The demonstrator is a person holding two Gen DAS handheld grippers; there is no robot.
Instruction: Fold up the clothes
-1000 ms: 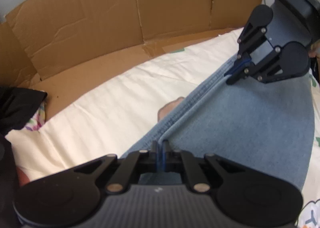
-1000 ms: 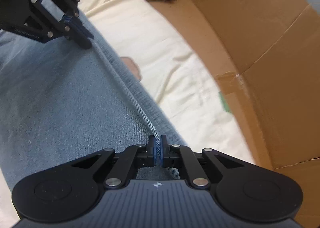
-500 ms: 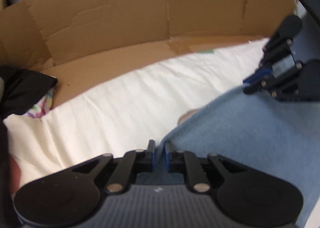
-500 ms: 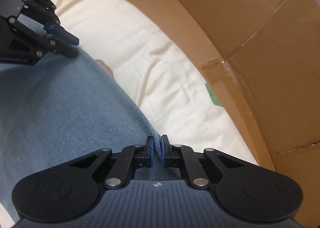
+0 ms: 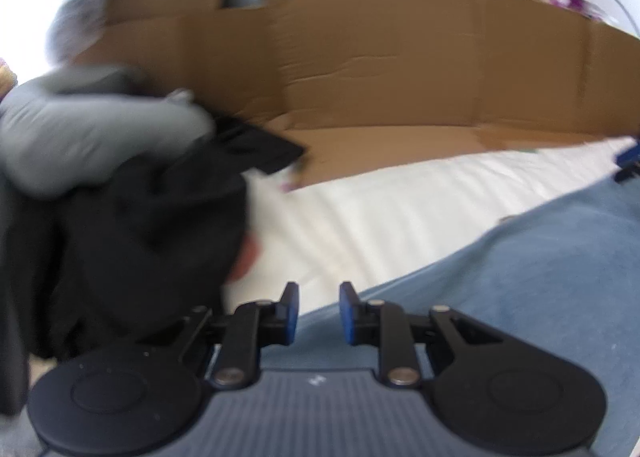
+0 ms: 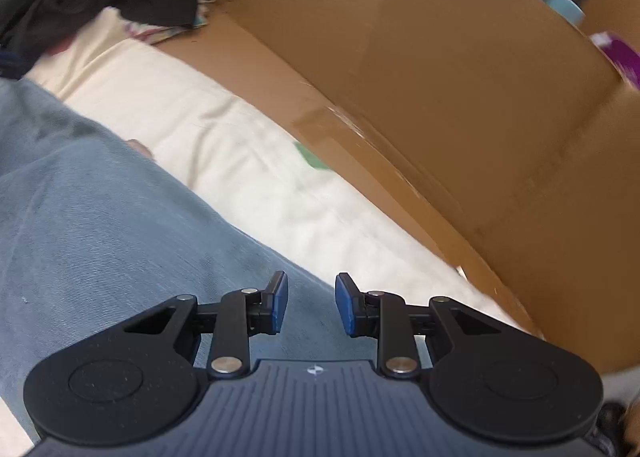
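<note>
1. On the left lay a heap of dark and grey clothes (image 5: 120,193), apparently not yet folded, so by my reading much of the task was left.
2. The left gripper (image 5: 314,311) stood with its jaws apart and nothing between them, over the near edge of the blue denim garment (image 5: 520,277), which lay flat on the cream sheet (image 5: 380,209) in front of the cardboard wall (image 5: 400,69).
3. The right gripper (image 6: 307,305) was likewise parted and empty above the denim garment (image 6: 100,225); one fold looked laid down.
4. A second earlier both grippers were clamped on the garment's raised seam edge; their jaws had just been opening, the fabric had dropped flat, and the left view had swung toward the heap.
</note>
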